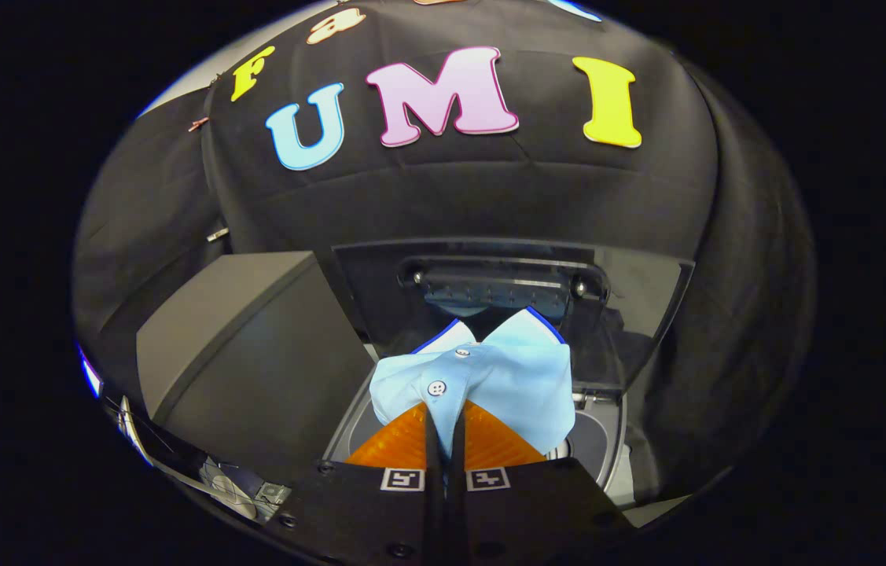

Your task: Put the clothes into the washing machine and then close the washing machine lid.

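Observation:
A light blue shirt [505, 369] with white buttons hangs bunched just ahead of my gripper [444, 424], whose fingers are shut on its buttoned placket. Below and beyond the shirt is the washing machine [608, 440], its round drum opening partly hidden by the cloth. The machine's dark glass lid [631, 291] stands raised behind the shirt, its hinge bar across the top.
A dark grey box-like surface [246, 354] rises to the left of the machine. Black cloth walls close in behind and to both sides. Some small metal parts [238, 491] lie low on the left.

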A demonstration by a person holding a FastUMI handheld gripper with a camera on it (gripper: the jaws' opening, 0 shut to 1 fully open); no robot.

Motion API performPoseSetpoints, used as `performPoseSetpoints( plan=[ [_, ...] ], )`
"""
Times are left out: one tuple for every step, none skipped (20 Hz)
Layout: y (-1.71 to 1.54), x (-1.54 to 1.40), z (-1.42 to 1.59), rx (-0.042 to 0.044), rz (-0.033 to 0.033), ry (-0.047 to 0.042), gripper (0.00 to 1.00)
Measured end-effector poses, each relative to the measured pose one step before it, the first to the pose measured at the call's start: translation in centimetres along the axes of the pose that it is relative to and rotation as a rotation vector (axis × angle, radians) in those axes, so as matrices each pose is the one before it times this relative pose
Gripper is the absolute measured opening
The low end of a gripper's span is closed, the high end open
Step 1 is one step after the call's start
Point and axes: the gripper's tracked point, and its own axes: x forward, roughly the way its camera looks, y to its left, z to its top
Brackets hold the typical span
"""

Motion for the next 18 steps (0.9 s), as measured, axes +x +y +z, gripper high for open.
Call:
performPoseSetpoints(
  plan=[
    [-0.188, 0.642, -0.898, 0.00507, -0.0112, 0.02761, 0.05],
    [-0.359, 0.671, -0.893, 0.00532, -0.01531, 0.0194, 0.05],
    [-0.446, 0.764, -0.857, 0.00136, -0.021, 0.01419, 0.05],
    [-0.489, 0.656, -0.748, 0.00189, -0.02663, 0.01182, 0.05],
    [-0.405, 0.63, -0.587, 0.0047, -0.02467, 0.00354, 0.05],
    [-0.339, 0.78, -0.792, 0.00466, -0.0274, 0.01066, 0.05],
    [-0.072, 0.751, -0.743, -0.00111, -0.02358, 0.02075, 0.05],
    [0.033, 0.686, -0.76, -0.01075, -0.01169, 0.02172, 0.05],
    [-0.056, 0.467, -0.796, -0.00918, -0.01083, 0.02166, 0.05],
    [0.208, 0.455, -0.698, -0.00481, -0.00731, 0.0128, 0.05],
    [0.14, 0.802, -0.286, -0.0021, -0.00537, 0.00694, 0.05],
    [0.074, 0.578, -0.316, -0.00135, -0.00384, 0.00506, 0.04],
    [-0.029, 0.346, -0.29, -0.00113, -0.00606, 0.01138, 0.05],
    [0.004, 0.444, -0.457, -0.00227, -0.00442, 0.01397, 0.05],
    [-0.055, 0.535, -0.574, -0.01053, -0.0084, 0.01387, 0.05],
    [-0.068, 0.442, -0.536, -0.01184, -0.0089, 0.01228, 0.05],
    [0.003, 0.287, -0.326, -0.00956, -0.00214, 0.01134, 0.05],
    [0.19, 0.213, -0.448, -0.00435, -0.0004, 0.00959, 0.05]
  ],
)
